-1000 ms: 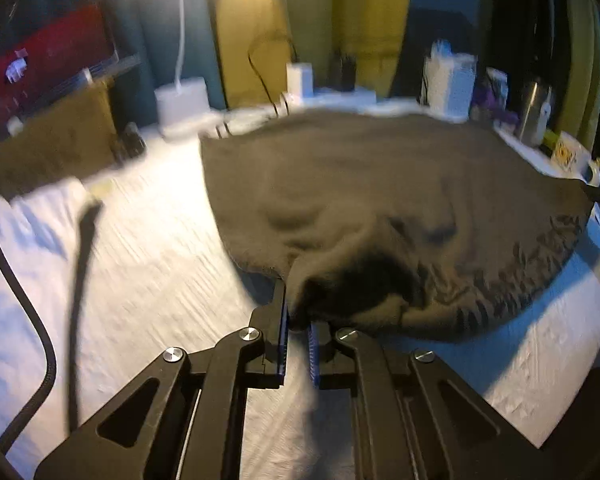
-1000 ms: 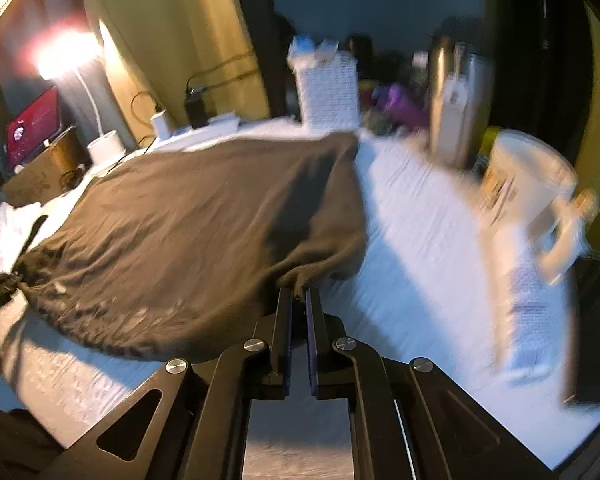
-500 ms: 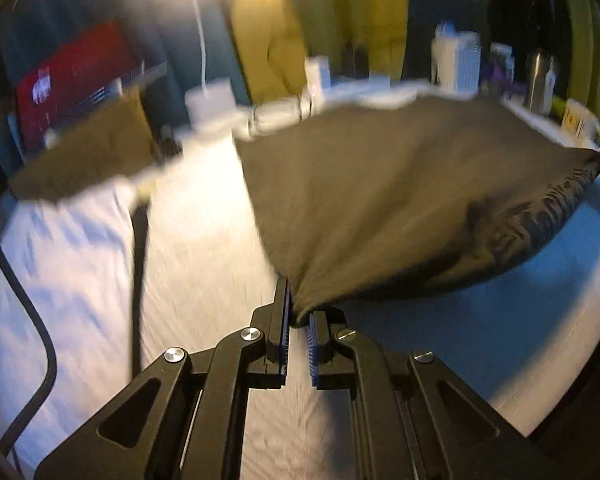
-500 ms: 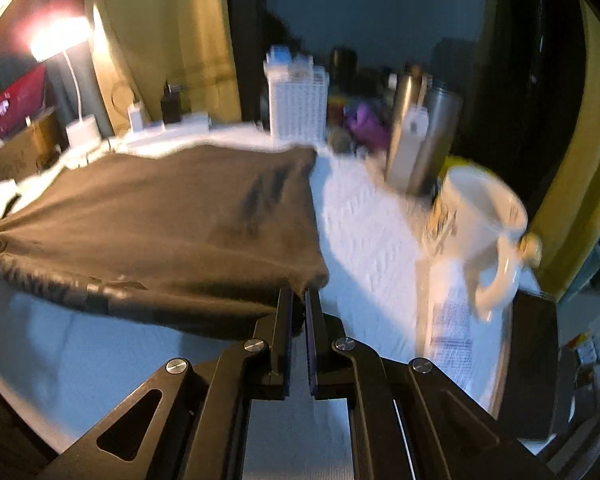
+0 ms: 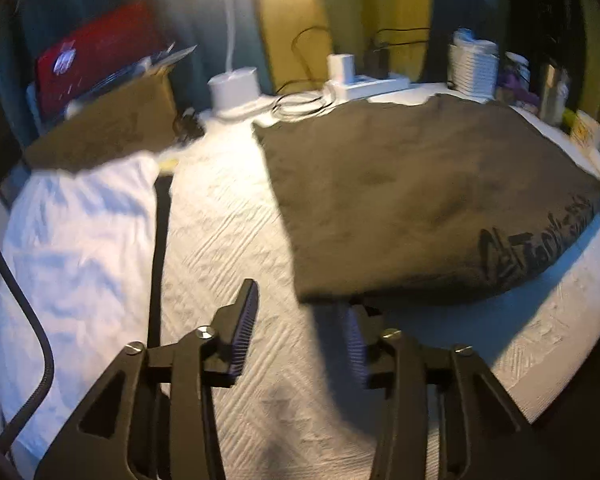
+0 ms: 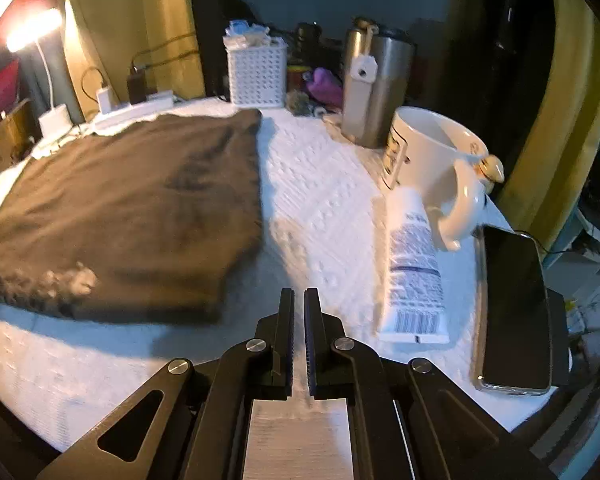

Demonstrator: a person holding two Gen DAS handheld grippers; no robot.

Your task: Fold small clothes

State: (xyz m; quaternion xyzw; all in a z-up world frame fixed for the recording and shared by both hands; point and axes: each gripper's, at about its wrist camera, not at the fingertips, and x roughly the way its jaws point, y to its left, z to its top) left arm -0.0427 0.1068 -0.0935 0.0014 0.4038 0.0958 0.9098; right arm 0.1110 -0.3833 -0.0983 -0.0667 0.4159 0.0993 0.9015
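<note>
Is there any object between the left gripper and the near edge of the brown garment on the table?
No visible object stands in the way. The left gripper is open, its jaws having just been opening, with only the white textured cloth under them. The brown garment lies flat, its near edge just beyond the fingertips.

Clearance: open lane at centre, clutter on right edge and rear

White-covered surface [image 6: 320, 184] lies bare from 6 to 12 o'clock between the brown garment [image 6: 132, 200] and the tube [image 6: 414, 264]. Mug [image 6: 428, 152], phone [image 6: 514, 304] and steel tumbler [image 6: 374, 88] block 1–3 o'clock; white basket [image 6: 256, 72] and power strip [image 5: 364, 84] line the rear.
</note>
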